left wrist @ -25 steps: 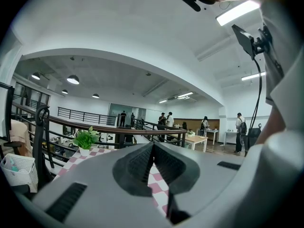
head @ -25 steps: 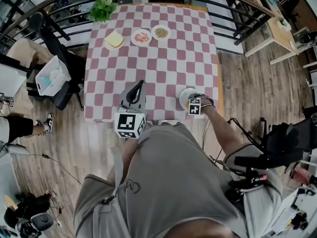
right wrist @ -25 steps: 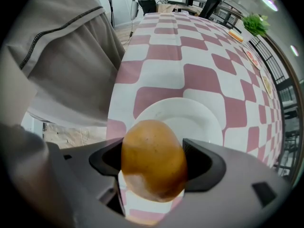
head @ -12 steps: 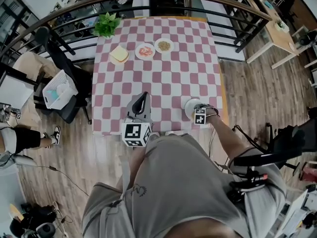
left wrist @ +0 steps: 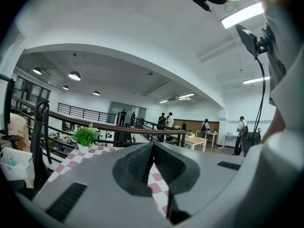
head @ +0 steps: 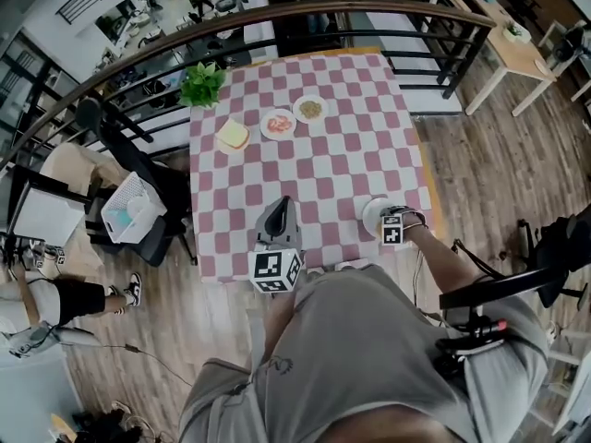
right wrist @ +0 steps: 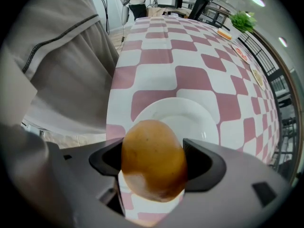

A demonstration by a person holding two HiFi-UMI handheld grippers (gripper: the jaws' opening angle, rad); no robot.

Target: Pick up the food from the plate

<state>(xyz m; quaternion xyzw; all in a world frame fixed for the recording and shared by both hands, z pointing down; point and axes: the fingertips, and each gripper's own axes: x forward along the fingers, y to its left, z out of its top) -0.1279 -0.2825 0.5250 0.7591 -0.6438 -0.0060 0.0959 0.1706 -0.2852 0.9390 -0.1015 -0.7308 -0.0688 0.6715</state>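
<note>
A smooth orange-brown, egg-shaped piece of food (right wrist: 153, 156) sits between the jaws of my right gripper (right wrist: 153, 167), which is shut on it. It hangs just above an otherwise bare white plate (right wrist: 190, 120). In the head view that plate (head: 373, 212) lies at the near right edge of the checkered table (head: 314, 169), with my right gripper (head: 389, 221) over it. My left gripper (head: 277, 221) rests near the table's front edge, pointing away from me. Its jaws meet with nothing between them in the left gripper view (left wrist: 153, 152).
At the table's far end lie a bread plate (head: 233, 135), a tomato plate (head: 278, 124), a third plate (head: 311, 108) and a potted plant (head: 204, 83). A chair with a white basket (head: 129, 212) stands left. A curved railing (head: 277, 21) runs behind. A person (head: 42, 298) stands far left.
The head view has shifted, so the table sits lower and further right in frame. Both grippers stay at the table's near edge, the right one still over the white plate.
</note>
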